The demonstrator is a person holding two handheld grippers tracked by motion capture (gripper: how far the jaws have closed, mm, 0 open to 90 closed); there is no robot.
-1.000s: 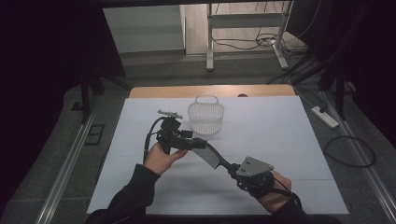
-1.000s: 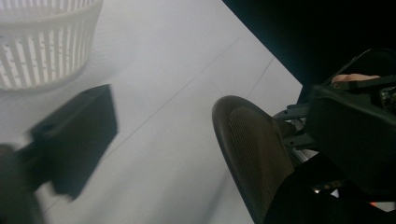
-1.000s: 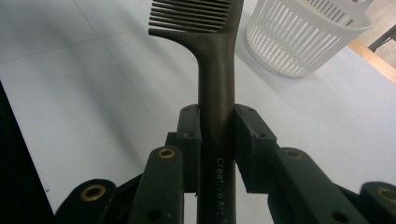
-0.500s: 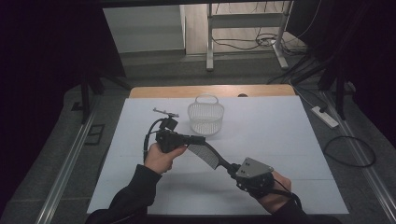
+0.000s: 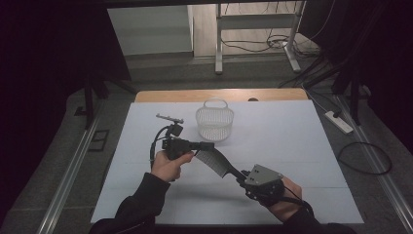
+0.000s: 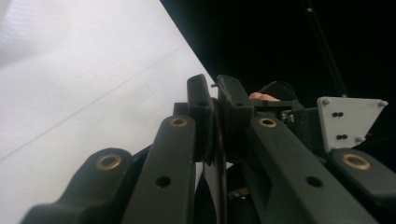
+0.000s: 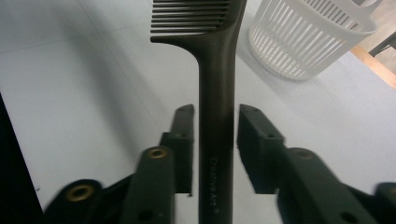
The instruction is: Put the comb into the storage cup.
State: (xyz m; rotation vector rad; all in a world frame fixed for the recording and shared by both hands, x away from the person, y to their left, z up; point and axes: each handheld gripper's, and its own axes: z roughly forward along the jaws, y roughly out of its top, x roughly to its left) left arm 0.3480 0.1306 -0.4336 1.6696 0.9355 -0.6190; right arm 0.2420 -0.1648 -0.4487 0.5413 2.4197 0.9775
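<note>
A black comb (image 5: 216,163) hangs level above the white table between both grippers. My left gripper (image 5: 207,146) is shut on its toothed end, and the thin edge of the comb (image 6: 217,186) is pinched between the pads. My right gripper (image 5: 239,174) is at the handle end. Its jaws have just been opening, and the comb handle (image 7: 215,140) lies between them with a gap beside the right pad (image 7: 254,135). A white slatted basket (image 5: 214,122) stands upright just beyond the comb.
The white table sheet (image 5: 292,136) has free room to the right and left of the hands. A wooden table edge (image 5: 219,95) runs along the back. A power strip (image 5: 340,122) and cables lie on the floor at the right. The basket (image 7: 303,42) stands ahead of the right gripper.
My left gripper's jaws closed onto the comb's toothed end. Both hands stayed where they were, and the comb has not shifted.
</note>
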